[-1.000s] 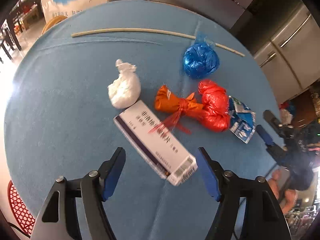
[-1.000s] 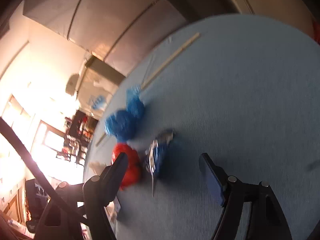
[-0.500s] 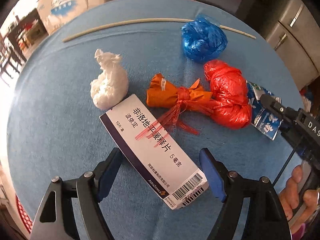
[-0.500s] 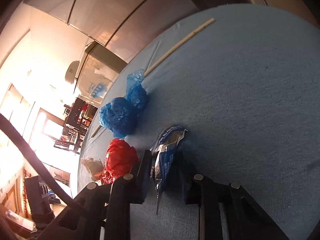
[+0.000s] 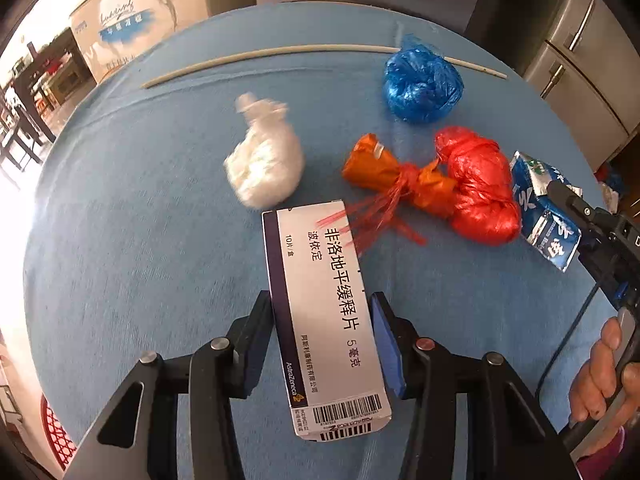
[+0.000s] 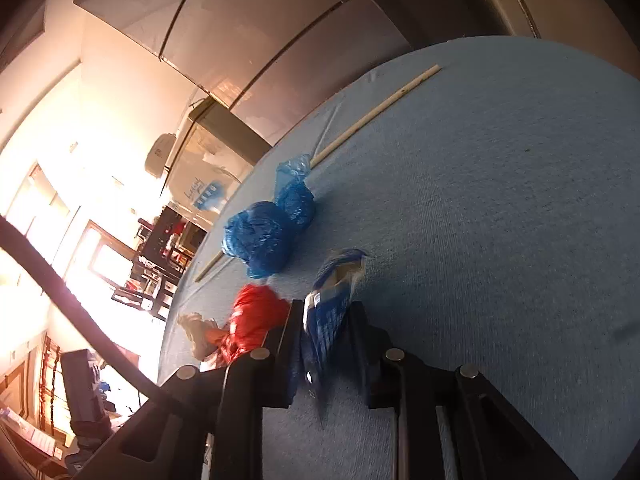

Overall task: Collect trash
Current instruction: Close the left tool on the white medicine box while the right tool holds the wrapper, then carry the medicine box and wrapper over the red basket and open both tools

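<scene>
A white medicine box (image 5: pixel 324 312) lies on the blue round table (image 5: pixel 120 240), lengthwise between the jaws of my left gripper (image 5: pixel 322 300). The jaws are closing and both pads touch the box's long sides. My right gripper (image 6: pixel 326 308) is shut on a blue foil wrapper (image 6: pixel 332 300) at the table's right side; in the left wrist view that wrapper (image 5: pixel 540 208) sits at the right gripper's tip. Loose on the table are a white bag (image 5: pixel 264 168), an orange bag (image 5: pixel 384 172), a red bag (image 5: pixel 480 188) and a blue bag (image 5: pixel 420 84).
A long pale stick (image 5: pixel 280 54) lies across the far side of the table. A person's hand (image 5: pixel 600 380) holds the right gripper at the lower right. Metal cabinets (image 5: pixel 580 80) stand beyond the table, and a red basket (image 5: pixel 56 432) shows below its left edge.
My left gripper's jaws came in around the medicine box, which turned from slanted to lengthwise. My right gripper went from wide open to shut on the blue wrapper.
</scene>
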Demonstrator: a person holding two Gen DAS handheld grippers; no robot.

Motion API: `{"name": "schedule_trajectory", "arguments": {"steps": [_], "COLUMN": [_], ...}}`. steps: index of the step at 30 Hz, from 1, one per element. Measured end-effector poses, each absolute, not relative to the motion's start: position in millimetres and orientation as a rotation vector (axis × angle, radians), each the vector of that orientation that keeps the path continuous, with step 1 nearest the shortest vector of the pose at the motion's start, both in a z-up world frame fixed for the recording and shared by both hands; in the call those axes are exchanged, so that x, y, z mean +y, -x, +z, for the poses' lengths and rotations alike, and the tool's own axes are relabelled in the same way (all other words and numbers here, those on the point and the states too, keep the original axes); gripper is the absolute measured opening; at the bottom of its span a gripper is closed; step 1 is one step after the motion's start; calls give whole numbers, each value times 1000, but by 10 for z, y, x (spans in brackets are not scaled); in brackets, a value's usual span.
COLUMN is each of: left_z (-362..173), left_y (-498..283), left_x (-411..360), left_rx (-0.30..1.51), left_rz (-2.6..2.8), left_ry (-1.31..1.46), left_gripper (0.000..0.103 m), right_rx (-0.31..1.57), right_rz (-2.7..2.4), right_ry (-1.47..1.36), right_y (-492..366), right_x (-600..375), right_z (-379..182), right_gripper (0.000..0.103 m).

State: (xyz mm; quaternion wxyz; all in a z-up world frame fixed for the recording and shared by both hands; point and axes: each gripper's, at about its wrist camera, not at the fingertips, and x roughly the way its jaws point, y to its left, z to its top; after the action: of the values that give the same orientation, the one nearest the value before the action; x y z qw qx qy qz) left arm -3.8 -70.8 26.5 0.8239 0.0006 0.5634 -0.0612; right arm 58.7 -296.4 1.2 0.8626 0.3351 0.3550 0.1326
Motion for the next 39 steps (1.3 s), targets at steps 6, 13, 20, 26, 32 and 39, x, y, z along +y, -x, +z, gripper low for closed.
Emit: {"name": "schedule_trajectory", "arguments": {"steps": [6, 13, 20, 26, 32, 39], "left_z": [252, 306, 577, 715, 885, 1011], "left_y": [254, 520, 622, 732, 909, 1099], "left_x": [-504, -288, -110, -35, 63, 273], "left_rx": [1207, 1164, 1088, 1038, 991, 953], "left_rz": [-144, -122, -107, -104, -100, -86], "left_ry": [27, 14, 5, -6, -8, 8], "left_gripper": [50, 50, 50, 50, 50, 50], "right_rx": [718, 690, 659, 637, 597, 578], "right_rz": [267, 234, 155, 123, 146, 231], "right_ry": [-702, -698, -625, -647, -645, -653], "right_y": [-421, -225, -25, 151, 289, 394], "right_x": [-2964, -2991, -3040, -3170, -3150, -2941], "right_z": [111, 207, 294, 350, 535, 723], "right_gripper": [23, 23, 23, 23, 23, 23]}}
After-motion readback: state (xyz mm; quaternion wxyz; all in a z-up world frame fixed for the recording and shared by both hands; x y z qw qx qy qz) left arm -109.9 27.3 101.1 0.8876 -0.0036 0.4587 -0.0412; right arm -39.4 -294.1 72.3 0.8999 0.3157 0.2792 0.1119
